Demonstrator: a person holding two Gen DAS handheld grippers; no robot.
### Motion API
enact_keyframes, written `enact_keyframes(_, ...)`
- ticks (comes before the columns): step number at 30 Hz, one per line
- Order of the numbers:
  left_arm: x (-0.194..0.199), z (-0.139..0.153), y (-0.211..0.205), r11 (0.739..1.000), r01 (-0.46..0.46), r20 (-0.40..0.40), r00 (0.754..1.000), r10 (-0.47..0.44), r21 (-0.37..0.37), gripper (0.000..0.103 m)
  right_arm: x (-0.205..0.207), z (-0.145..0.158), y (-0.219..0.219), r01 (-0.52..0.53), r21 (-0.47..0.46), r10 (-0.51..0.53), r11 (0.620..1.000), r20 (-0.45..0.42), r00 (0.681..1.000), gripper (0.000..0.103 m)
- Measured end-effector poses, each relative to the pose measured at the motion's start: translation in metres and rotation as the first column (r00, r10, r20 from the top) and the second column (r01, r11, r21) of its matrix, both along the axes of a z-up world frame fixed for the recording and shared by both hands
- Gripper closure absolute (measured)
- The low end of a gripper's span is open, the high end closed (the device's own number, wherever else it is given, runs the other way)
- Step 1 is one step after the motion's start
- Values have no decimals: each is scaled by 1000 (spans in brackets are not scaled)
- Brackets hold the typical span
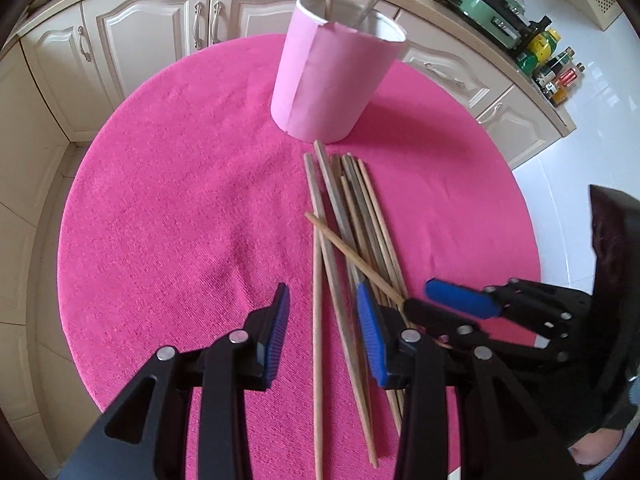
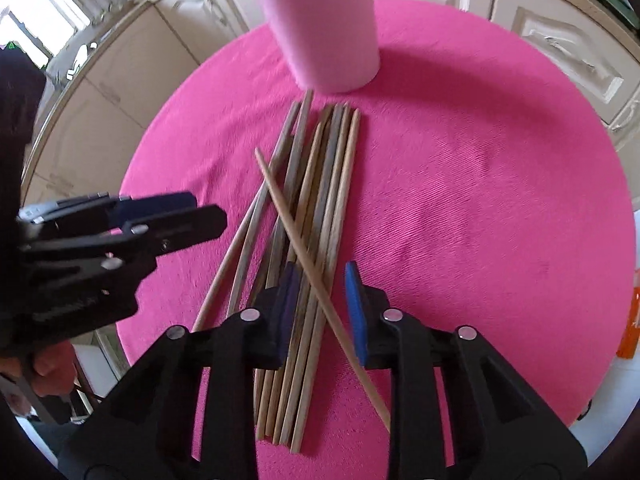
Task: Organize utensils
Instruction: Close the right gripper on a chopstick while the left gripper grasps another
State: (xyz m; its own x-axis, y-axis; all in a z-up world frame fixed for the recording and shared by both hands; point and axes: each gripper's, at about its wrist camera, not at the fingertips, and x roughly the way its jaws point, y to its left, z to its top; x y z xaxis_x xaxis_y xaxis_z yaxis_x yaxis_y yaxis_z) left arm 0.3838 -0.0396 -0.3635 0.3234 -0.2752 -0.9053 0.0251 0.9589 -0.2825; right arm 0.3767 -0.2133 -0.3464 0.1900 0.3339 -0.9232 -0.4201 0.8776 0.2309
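1. I am holding the left tool (image 1: 324, 332) low over the round surface covered in bright pink cloth (image 1: 180, 220), its blue-padded fingers (image 1: 280, 320) spread wide with nothing between the pads.
2. I am viewing the bundle of long brown wooden chopsticks (image 1: 348, 216) lying on the cloth, running from beneath both tools towards the pink paper-wrapped cylindrical holder (image 1: 336, 72).
3. The far tips of the chopsticks are lying just beside the base of the holder, which is standing upright; two sticks are already standing inside it.
4. I am positioning the right tool (image 2: 322, 300) directly over the near half of the bundle, fingers apart and straddling several sticks.
5. One pale, thin wooden chopstick (image 2: 304, 256) is lying diagonally across the bundle and passing between the right tool's pads; I cannot tell whether either pad is touching it.
6. Cream kitchen cabinets (image 1: 152, 28) are showing beyond the surface.
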Motion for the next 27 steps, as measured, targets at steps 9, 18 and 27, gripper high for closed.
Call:
enact_keyframes(9,9,-11,-2,1000,8,-33,999,-8,-19,68,7,-7,1,6,-26,-5,1000,6,1000,96)
enact_keyframes(18,31,-30,-7,1000,-4,-74,997,4,-4,68,37,-3,-33,121,14,-121,993,5,993,97)
enact_keyframes(27,17,-32,-6,997,52,-110,993,-44,65,68,53,-7,-36,144,18,-144,989,-8,990,97)
